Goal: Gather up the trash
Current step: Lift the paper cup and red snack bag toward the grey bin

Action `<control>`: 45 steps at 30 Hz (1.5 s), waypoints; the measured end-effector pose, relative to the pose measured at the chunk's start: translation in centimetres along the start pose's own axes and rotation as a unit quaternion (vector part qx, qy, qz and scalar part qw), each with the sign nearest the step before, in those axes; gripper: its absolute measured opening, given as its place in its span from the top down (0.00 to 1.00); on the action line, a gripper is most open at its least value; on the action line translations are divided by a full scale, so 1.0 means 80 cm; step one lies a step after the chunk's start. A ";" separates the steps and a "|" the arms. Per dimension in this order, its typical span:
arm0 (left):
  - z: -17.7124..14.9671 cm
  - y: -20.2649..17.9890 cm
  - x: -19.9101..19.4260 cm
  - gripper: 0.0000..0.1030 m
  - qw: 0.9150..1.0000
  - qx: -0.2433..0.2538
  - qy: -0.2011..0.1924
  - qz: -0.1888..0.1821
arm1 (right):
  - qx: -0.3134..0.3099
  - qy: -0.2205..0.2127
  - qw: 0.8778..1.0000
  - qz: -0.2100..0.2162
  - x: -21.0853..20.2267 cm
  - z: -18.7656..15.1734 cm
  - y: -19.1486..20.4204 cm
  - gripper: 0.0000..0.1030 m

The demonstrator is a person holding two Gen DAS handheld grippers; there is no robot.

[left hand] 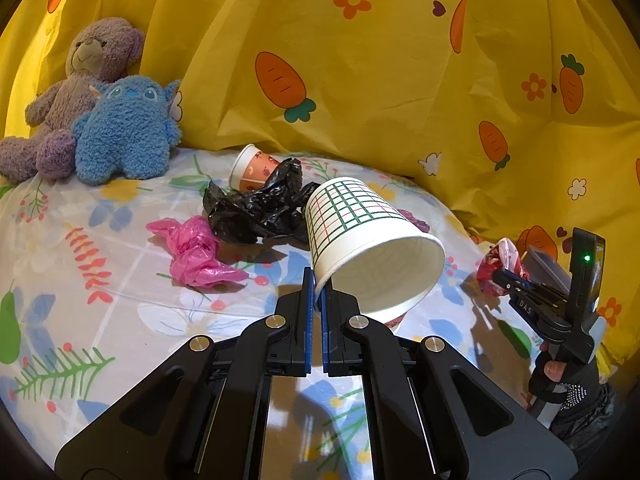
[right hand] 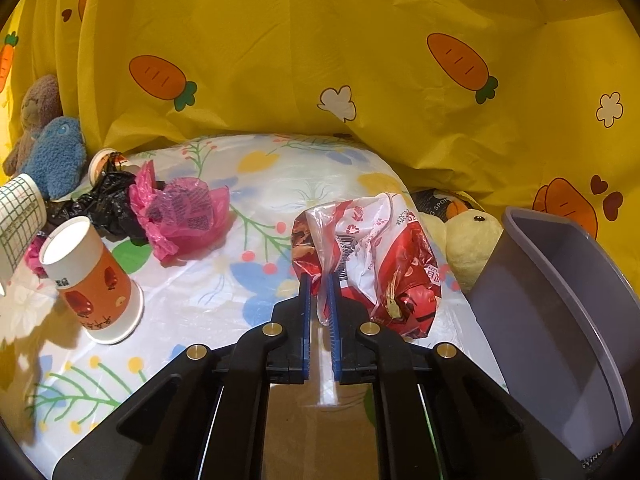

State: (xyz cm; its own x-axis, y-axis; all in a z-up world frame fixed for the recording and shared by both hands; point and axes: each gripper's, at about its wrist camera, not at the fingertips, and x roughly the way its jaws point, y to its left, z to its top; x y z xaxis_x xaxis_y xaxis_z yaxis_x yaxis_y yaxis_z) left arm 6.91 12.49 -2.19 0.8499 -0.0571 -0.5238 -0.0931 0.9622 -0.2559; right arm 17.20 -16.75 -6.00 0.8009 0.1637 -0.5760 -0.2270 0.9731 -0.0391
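Gripping the rim of a checked paper cup (left hand: 360,240), the left claw (left hand: 318,280) has its blue pads pinched narrow on the cup wall, with the cup tipped so its open mouth faces down toward 5 o'clock and its base points up to 11. It's off the bed, lifted above the floral sheet (left hand: 120,320).

Over on the other side, the right claw (right hand: 319,292) is clamped narrow on a crumpled red and white snack bag (right hand: 380,264), which bulges out toward 1 o'clock from the pads. Just at 3 o'clock of that bag sits a grey bin (right hand: 560,300), tilted with its opening facing the camera. A yellow duck plush (right hand: 468,240) is wedged between the bag and the bin, near the yellow carrot curtain (right hand: 320,40).

Rest of the trash is spread on the sheet:
- an orange paper cup (right hand: 92,280) upside down at 9 o'clock in the right wrist view
- a pink plastic bag (right hand: 180,212), crumpled, up at 10 o'clock
- a black plastic bag (left hand: 256,208) scrunched just beside it
- another small cup (left hand: 252,168) lying on its side, touching the black bag at the far edge

Back at 10 o'clock in the left view, a purple teddy bear (left hand: 80,92) and a blue plush (left hand: 124,132) lean together against the curtain.
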 end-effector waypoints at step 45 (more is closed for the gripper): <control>0.032 -0.190 -0.015 0.98 0.988 0.088 -0.020 -0.125 | 0.020 -0.133 0.991 0.005 -0.191 -0.016 -0.061 0.91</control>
State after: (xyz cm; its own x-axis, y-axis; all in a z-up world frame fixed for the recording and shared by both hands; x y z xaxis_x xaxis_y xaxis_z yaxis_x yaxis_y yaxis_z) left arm 8.59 -1.42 4.41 0.8550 -0.2909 -0.4294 0.2100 0.9512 -0.2262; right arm 5.36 -24.24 1.92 0.9174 0.2054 -0.3409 -0.2182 0.9759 0.0007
